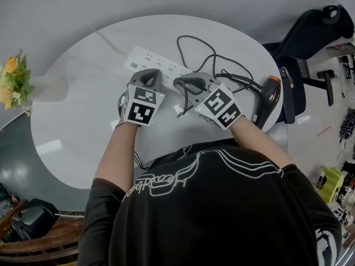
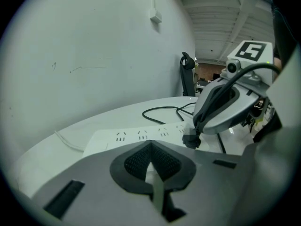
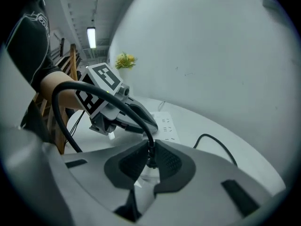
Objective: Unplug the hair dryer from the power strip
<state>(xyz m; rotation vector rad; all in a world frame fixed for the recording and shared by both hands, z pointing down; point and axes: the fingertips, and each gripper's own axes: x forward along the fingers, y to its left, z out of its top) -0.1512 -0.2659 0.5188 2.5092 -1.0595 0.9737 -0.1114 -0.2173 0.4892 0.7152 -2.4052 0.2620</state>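
The hair dryer's black plug (image 3: 150,160) sits clamped between the pads of the right gripper (image 3: 150,149), right at the power strip (image 1: 152,60). It seems still seated in a socket, though the pads hide the pins. Its cord (image 1: 208,51) loops toward the table's (image 1: 83,93) far edge, then to the hair dryer (image 1: 266,93) at the right edge. The left gripper (image 2: 151,161) rests just beside the plug over the strip, jaws together.

bright, even light (dark fisheye corners)
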